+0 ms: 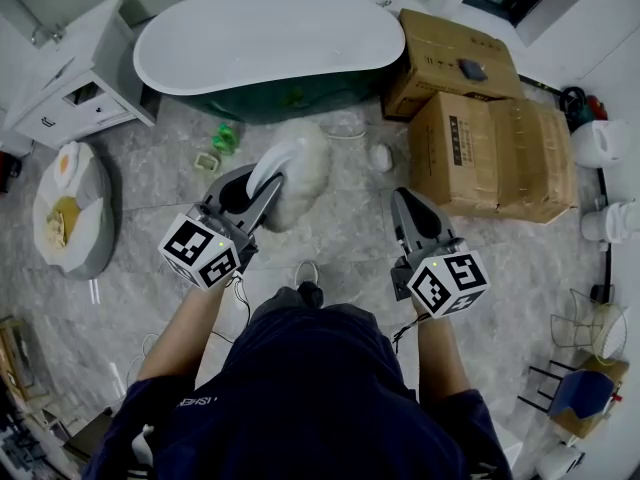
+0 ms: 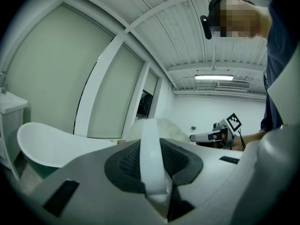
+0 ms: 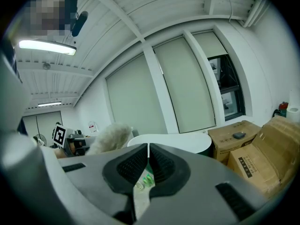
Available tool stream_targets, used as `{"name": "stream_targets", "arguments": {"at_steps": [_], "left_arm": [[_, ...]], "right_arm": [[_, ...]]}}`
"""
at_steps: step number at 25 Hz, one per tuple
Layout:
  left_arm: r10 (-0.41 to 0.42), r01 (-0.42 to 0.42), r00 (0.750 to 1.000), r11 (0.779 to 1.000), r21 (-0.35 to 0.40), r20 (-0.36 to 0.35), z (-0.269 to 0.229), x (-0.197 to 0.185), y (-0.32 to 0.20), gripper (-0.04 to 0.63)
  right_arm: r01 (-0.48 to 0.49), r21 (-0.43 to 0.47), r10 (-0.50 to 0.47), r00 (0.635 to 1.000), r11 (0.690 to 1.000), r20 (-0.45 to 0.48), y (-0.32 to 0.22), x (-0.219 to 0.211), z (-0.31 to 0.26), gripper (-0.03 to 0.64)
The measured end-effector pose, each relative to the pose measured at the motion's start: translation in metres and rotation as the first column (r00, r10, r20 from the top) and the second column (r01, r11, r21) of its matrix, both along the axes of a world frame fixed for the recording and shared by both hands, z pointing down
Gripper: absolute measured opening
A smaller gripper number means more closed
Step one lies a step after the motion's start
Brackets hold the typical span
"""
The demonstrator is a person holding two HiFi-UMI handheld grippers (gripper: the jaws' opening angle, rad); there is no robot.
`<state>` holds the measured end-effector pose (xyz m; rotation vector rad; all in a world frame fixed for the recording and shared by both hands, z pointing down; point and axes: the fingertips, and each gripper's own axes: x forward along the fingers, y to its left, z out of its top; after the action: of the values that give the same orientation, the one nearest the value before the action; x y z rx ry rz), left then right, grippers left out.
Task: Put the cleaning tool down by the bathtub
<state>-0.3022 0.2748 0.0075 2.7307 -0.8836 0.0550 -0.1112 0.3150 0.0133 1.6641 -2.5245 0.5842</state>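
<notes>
- Well, our left gripper (image 1: 258, 196) is closed tight on the white handle (image 1: 272, 160) of the fluffy duster (image 1: 303, 173).
- Our right gripper (image 1: 410, 208) is closed and empty.
- We are near the bathtub (image 1: 270, 43), but the duster is not down yet.

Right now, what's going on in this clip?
A person stands on the bathroom floor facing the white bathtub with a gripper in each hand. The left gripper is shut on the white handle of the cleaning tool, a fluffy white duster, held out in front above the floor. It has not yet been set down by the tub. The right gripper is shut and empty. Cardboard boxes sit to the right of the tub.
</notes>
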Motion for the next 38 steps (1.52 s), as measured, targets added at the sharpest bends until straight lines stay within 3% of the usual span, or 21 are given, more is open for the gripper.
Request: {"name": "stream_targets", "arguments": {"at_steps": [20, 38], "left_arm": [[-0.001, 0.001, 1.000, 1.000, 0.020, 0.007, 0.000, 0.018, -0.071, 0.104], [-0.043, 0.046, 0.997, 0.998, -0.037, 0.059, 0.028, 0.129, -0.194, 0.104]], "right_arm": [[-0.014, 0.011, 0.014, 1.000, 1.000, 0.011, -0.075, 0.024, 0.005, 0.014], [0.049, -0.047, -0.047, 0.998, 0.998, 0.043, -0.207, 0.129, 0.040, 0.014]]}}
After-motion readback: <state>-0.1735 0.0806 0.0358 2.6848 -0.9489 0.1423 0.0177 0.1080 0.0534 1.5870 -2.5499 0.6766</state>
